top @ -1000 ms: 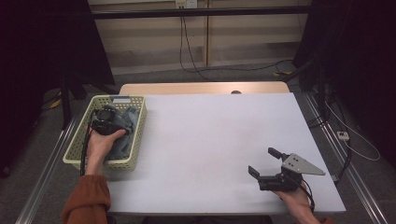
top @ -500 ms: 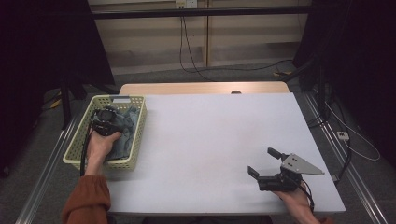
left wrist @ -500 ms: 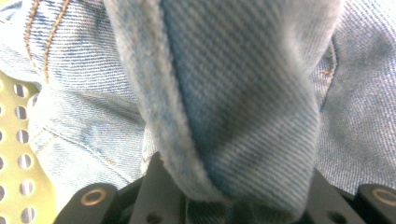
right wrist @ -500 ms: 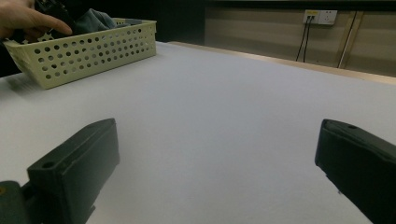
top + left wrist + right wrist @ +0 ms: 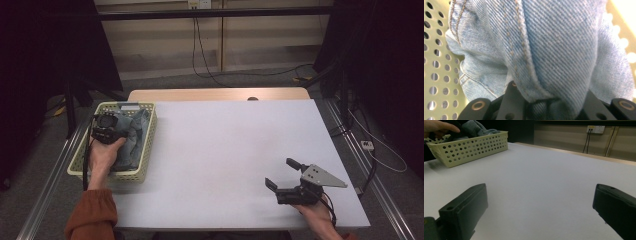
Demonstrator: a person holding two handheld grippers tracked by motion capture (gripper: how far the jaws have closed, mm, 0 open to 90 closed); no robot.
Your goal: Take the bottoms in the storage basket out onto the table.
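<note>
Left gripper (image 5: 107,129) jaws are clamping a denim fold of the jeans (image 5: 554,50) inside the basket (image 5: 145,165) at the bench's left edge, while right gripper (image 5: 282,179) is idling wide open, well apart near the right front corner.

A white table (image 5: 235,150) fills the middle, its wooden edge (image 5: 215,94) at the far side. Behind it runs a pale panelled wall (image 5: 220,35) with cables (image 5: 200,45) hanging from a socket (image 5: 199,4). Grey floor (image 5: 225,80); dark curtains (image 5: 45,45) at upper left and right.
</note>
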